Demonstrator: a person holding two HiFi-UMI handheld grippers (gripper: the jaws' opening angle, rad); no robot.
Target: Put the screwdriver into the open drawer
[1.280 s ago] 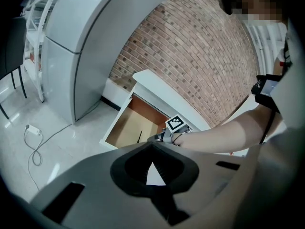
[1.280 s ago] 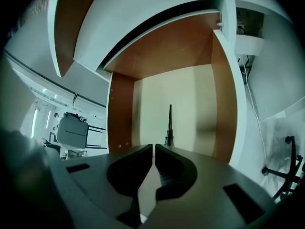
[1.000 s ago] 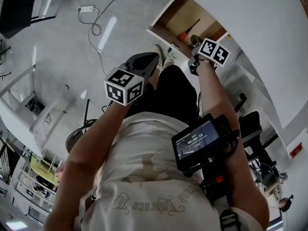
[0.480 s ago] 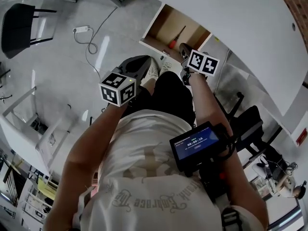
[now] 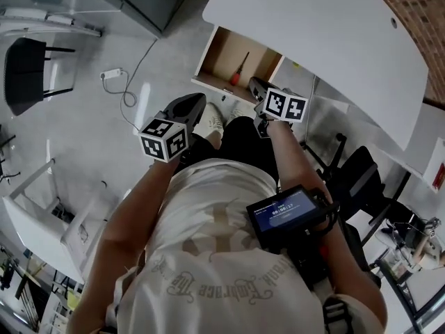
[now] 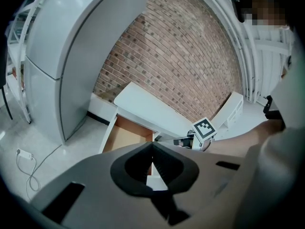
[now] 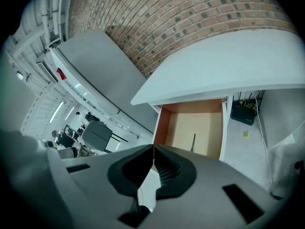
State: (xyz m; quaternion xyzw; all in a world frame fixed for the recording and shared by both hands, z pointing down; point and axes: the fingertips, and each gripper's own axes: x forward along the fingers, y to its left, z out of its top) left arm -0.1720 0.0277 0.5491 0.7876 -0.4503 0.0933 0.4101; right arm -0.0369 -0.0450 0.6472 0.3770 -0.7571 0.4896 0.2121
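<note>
— Where does the screwdriver (image 5: 240,69) lie?
— In the open drawer (image 5: 217,51), right of its middle: red handle toward the front edge, slim dark shaft pointing to the back.
— Nearer hand?
— The right gripper (image 7: 153,149), by the front right corner; its jaws have just been closing on nothing. The left gripper (image 6: 152,145) is clenched and empty.

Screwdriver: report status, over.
Left gripper jaws shut, empty. Right gripper jaws just closed further, shut, empty. Screwdriver lies inside the open drawer. Nothing blocking the drawer.
</note>
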